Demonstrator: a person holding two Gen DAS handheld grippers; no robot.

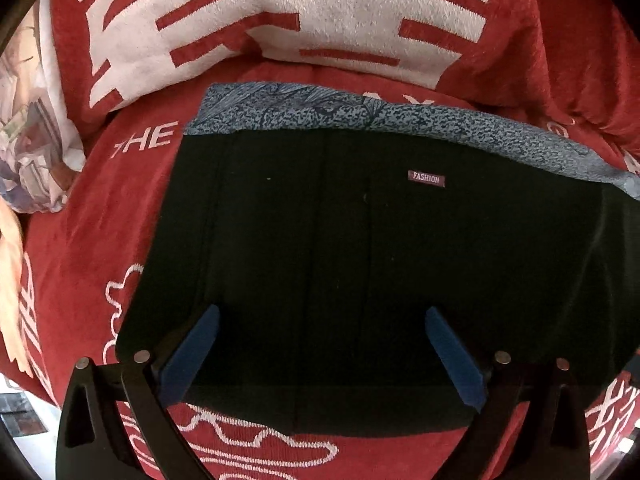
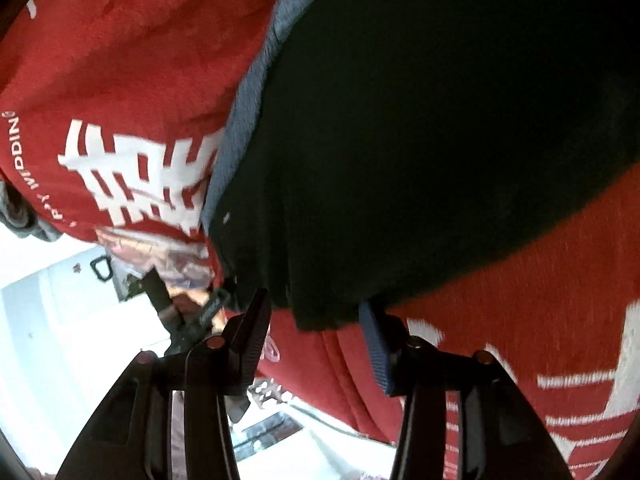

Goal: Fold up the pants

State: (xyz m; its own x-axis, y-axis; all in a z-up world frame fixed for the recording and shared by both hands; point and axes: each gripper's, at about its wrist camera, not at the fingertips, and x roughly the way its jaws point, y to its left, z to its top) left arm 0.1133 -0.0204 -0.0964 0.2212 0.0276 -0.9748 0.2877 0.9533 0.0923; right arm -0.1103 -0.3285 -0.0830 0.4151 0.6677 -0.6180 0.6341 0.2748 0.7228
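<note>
Black pants [image 1: 360, 272] lie folded on the red blanket [image 1: 100, 240], over a blue patterned cloth [image 1: 400, 116]. Your left gripper [image 1: 322, 356] hovers wide, empty; right gripper [image 2: 316, 332] half-open at the hem corner, gripping nothing. Square edges before pressing flat.

Red plush blanket [image 1: 540, 52] with white lettering covering a soft surface.
A patterned pillow [image 1: 36, 160] lies at its left edge; bright white floor [image 2: 52, 312] shows beyond.

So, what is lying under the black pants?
A blue-grey patterned cloth shows past the far edge of the black pants, all on a red blanket. How far the cloth reaches underneath is covered.
</note>
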